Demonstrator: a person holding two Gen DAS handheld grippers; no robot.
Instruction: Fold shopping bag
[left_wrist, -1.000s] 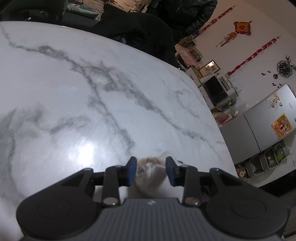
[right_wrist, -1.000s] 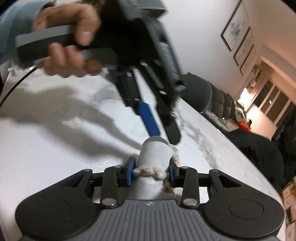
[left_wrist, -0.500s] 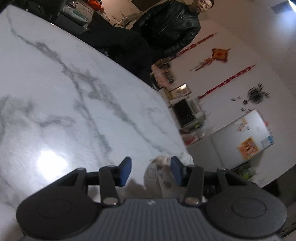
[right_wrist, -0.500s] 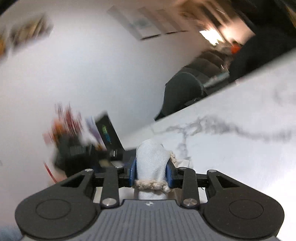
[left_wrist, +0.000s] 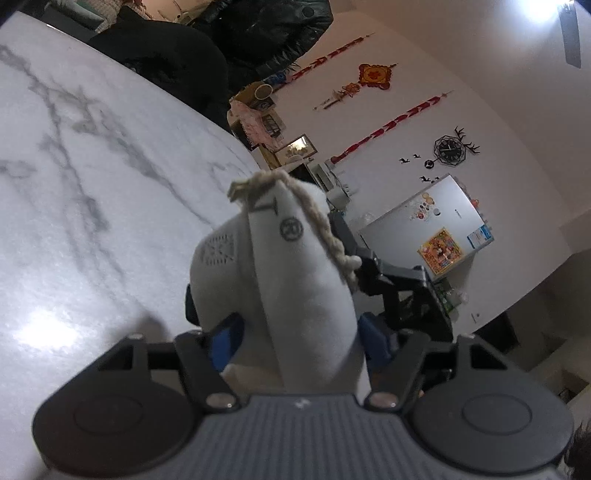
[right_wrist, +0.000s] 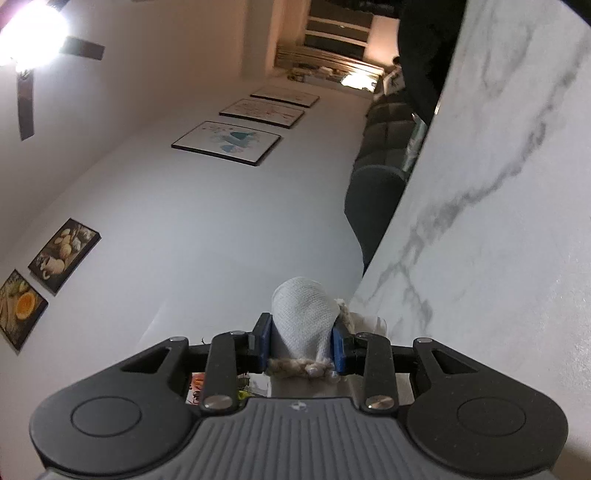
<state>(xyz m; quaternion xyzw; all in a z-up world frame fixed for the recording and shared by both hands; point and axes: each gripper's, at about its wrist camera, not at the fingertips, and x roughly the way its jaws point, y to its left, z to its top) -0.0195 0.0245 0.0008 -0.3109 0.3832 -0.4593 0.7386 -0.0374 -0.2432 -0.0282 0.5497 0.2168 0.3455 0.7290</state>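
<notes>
— Progress, item one?
— Shopping bag (left_wrist: 295, 295): white cloth gathered into a bundle, rope handle (left_wrist: 325, 225) draped over it. Folding looks mostly done; laying it flat remains, I'd judge.
— Held how?
— Right gripper (right_wrist: 301, 341) clenched on the bundle, handle across its fingers. Left gripper (left_wrist: 295, 339): cloth fills the gap between the blue pads; grasping or loose, cannot tell.
— Surroundings?
— Marble table (left_wrist: 92, 184) beyond the left fingers; wall pictures (right_wrist: 225, 142), ceiling fan (right_wrist: 26, 96) past the right.
</notes>
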